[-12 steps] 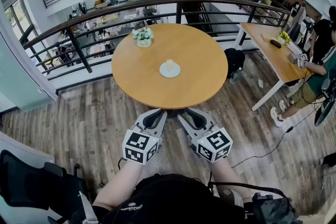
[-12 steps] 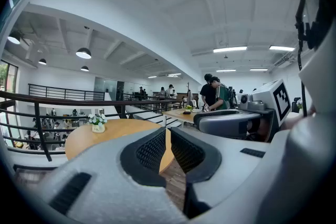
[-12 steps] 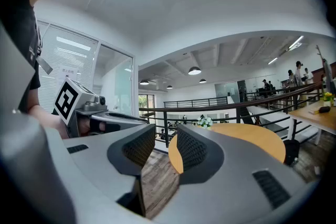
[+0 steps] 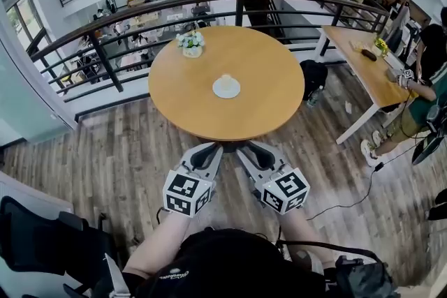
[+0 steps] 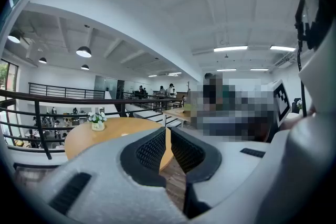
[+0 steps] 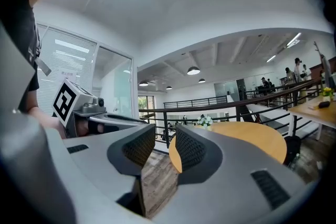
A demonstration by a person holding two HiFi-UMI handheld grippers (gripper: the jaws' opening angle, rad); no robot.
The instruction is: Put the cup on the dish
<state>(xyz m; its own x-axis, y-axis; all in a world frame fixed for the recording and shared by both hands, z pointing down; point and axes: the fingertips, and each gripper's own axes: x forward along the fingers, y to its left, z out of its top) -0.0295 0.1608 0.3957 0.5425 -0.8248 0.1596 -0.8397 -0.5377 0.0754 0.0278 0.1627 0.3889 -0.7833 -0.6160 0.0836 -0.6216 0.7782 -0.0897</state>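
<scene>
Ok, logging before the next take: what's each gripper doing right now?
Left gripper: jaws closed, holding nothing.
Right gripper: jaws open, holding nothing.

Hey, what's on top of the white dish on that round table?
A small pale cup stands on the dish, about in the middle of the round table. The cup covers the dish's centre, and its contents can't be made out.

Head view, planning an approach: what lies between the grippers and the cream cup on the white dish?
Only bare round wooden tabletop, seen in the head view, before the cream cup on its white dish.
</scene>
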